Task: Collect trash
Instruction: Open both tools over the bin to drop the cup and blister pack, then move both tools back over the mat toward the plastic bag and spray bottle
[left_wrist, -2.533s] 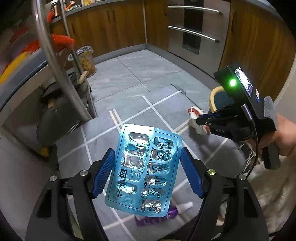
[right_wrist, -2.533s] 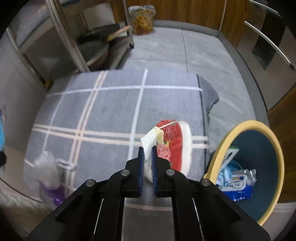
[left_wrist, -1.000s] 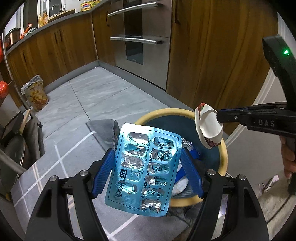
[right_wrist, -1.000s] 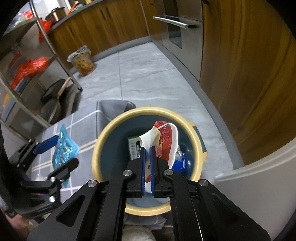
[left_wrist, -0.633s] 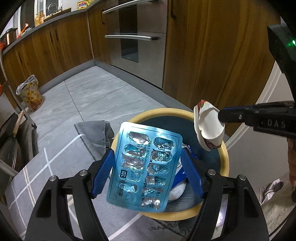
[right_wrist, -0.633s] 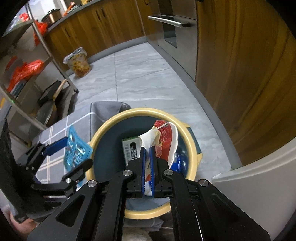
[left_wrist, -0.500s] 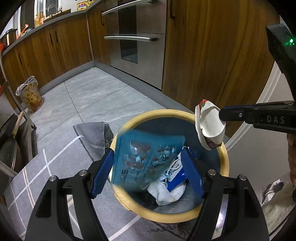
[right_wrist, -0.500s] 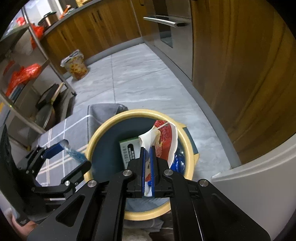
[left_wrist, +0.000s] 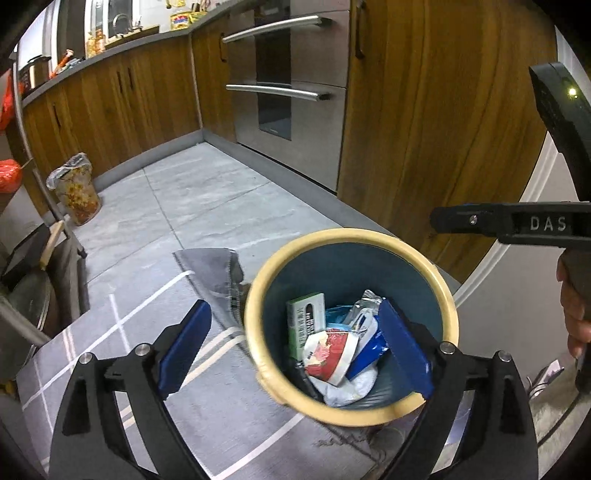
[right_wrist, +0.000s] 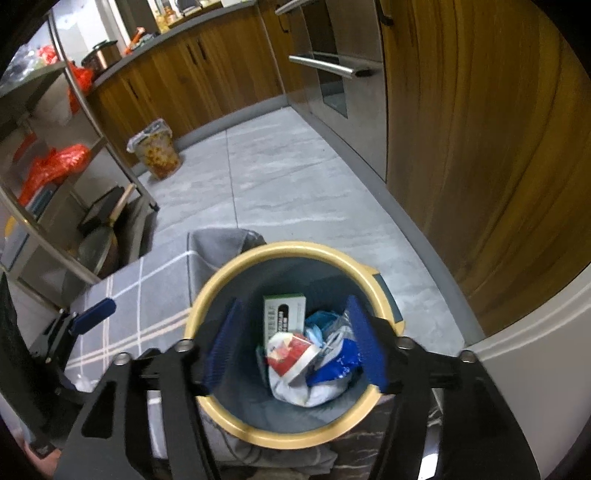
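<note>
A blue trash bin with a yellow rim (left_wrist: 448, 295) (right_wrist: 207, 295) stands on the floor and holds trash. A red and white paper cup (left_wrist: 328, 356) (right_wrist: 290, 352) lies on top inside, beside a green and white box (left_wrist: 304, 321) (right_wrist: 283, 314) and blue and white wrappers. The blister pack is not visible. My left gripper (left_wrist: 293, 349) is open and empty above the bin's near left rim. My right gripper (right_wrist: 295, 345) is open and empty right over the bin; its side shows in the left wrist view (left_wrist: 509, 221).
A grey rug with white lines (left_wrist: 110, 369) (right_wrist: 147, 295) lies left of the bin. Wooden cabinets (left_wrist: 424, 110) and an oven (left_wrist: 280, 74) stand behind. A metal rack with pans (right_wrist: 74, 206) is at the left. A small lined bin (left_wrist: 75, 190) (right_wrist: 157, 153) stands far off.
My left gripper let the blue blister pack fall into the bin. My right gripper opened and dropped the red and white paper cup into the bin.
</note>
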